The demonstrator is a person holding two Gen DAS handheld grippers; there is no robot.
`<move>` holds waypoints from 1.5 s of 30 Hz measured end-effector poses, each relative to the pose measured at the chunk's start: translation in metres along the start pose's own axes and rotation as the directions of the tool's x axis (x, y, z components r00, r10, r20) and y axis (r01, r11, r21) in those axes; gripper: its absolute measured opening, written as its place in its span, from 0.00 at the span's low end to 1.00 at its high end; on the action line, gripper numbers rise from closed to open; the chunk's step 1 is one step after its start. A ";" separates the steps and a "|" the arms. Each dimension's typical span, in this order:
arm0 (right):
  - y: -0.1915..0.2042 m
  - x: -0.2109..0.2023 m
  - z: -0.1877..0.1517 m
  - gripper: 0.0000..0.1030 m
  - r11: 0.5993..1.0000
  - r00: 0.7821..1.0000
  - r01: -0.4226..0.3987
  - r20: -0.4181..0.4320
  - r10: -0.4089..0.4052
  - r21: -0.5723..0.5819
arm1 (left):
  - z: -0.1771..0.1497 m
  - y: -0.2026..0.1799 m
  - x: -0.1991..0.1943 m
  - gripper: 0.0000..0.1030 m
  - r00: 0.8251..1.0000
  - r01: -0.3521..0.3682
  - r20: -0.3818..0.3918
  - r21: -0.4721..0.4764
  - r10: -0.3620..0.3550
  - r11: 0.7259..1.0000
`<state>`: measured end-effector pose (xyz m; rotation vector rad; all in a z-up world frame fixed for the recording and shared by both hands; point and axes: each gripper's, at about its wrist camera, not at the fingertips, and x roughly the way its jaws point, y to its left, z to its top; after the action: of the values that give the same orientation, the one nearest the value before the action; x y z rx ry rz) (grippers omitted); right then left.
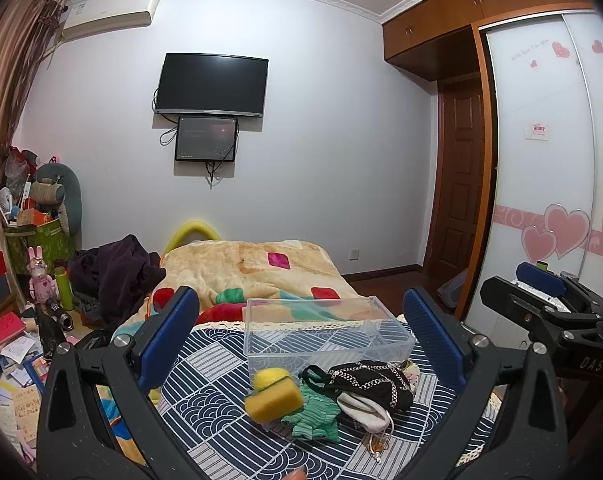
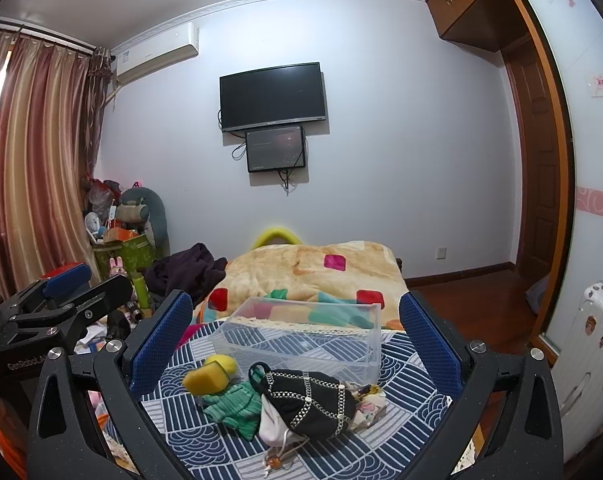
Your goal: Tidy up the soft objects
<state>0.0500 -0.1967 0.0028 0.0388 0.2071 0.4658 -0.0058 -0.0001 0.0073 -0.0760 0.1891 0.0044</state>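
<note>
A clear plastic box (image 1: 325,332) (image 2: 305,334) stands empty on a blue patterned cloth (image 1: 205,408) (image 2: 205,436). In front of it lies a heap of soft things: a yellow sponge (image 1: 273,398) (image 2: 205,376), a green knitted cloth (image 1: 315,416) (image 2: 235,404), a black pouch with silver chain (image 1: 371,384) (image 2: 313,400) and a white drawstring bag (image 1: 361,410) (image 2: 271,424). My left gripper (image 1: 301,332) is open and empty, held above the heap. My right gripper (image 2: 297,332) is open and empty, also above it. Each gripper shows in the other's view, the right one (image 1: 541,292) and the left one (image 2: 69,292).
The cloth covers a surface against a bed with an orange patterned blanket (image 1: 257,268) (image 2: 321,268). Dark clothes (image 1: 113,272) lie left of the bed. Books, boxes and toys (image 1: 17,344) litter the floor at left. A wardrobe (image 1: 541,184) and a white suitcase (image 2: 589,340) stand at right.
</note>
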 end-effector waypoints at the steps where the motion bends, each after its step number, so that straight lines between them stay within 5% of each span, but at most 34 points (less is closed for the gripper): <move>1: 0.001 0.000 -0.001 1.00 1.000 1.000 0.000 0.000 0.000 -0.002 | 0.000 0.000 0.000 1.00 1.000 0.000 0.000 -0.001 0.000 1.000; 30: 0.002 0.003 -0.006 1.00 1.000 1.000 0.021 0.014 -0.021 -0.002 | 0.001 -0.001 -0.003 1.00 1.000 0.009 -0.005 0.003 -0.009 1.000; 42: -0.025 0.039 -0.037 1.00 0.997 0.988 0.075 -0.138 -0.072 0.019 | -0.046 0.021 0.050 1.00 0.980 0.011 -0.199 -0.024 -0.015 1.000; 45: -0.032 0.051 -0.052 1.00 0.997 0.977 0.072 -0.206 -0.064 0.028 | -0.064 0.027 0.070 0.82 0.963 0.014 -0.268 -0.039 -0.024 0.999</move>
<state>0.0979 -0.2029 -0.0605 0.0184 0.4178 0.3974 0.0507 0.0221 -0.0704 -0.1149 0.4601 -0.0215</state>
